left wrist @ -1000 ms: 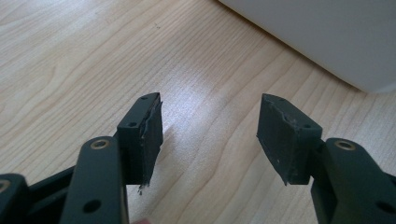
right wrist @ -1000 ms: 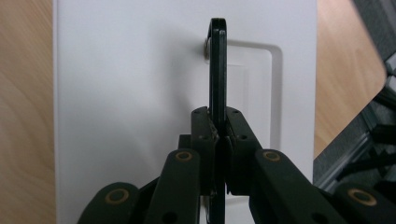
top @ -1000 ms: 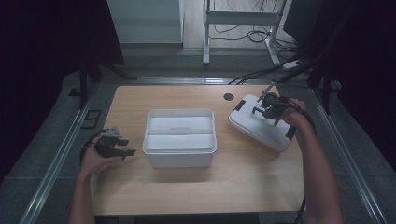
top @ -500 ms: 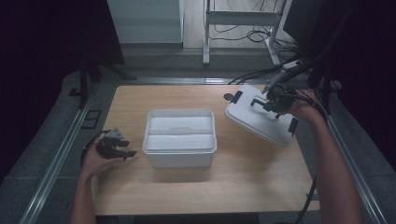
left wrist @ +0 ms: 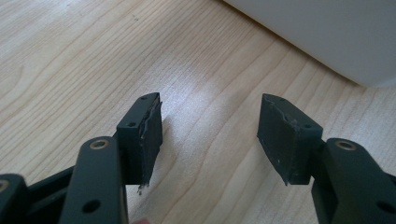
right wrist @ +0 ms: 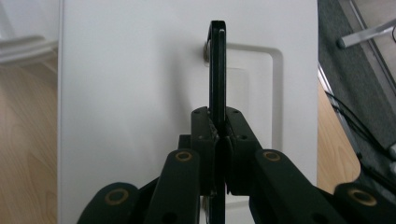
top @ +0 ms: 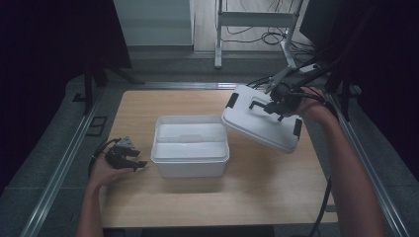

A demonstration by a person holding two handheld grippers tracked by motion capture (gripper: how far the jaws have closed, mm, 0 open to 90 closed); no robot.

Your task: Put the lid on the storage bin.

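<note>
A wooden counter (top: 257, 197) carries an open white storage box (top: 190, 145) at its centre, its interior bare and white. To the box's right, a white lid (top: 262, 123) with black clips at its ends hangs tilted in the air above the counter, its near-left corner just beside the box's back right rim. The right gripper (top: 276, 101) holds the lid from above, its jaws clamped tight on the thin black handle (right wrist: 217, 65) standing up from the lid's recessed top. At the counter's left edge, well apart from the lid and near the box's left wall, the left gripper (top: 129, 159) rests in the person's palm, its jaws spread wide over bare wood, gripping nothing.
</note>
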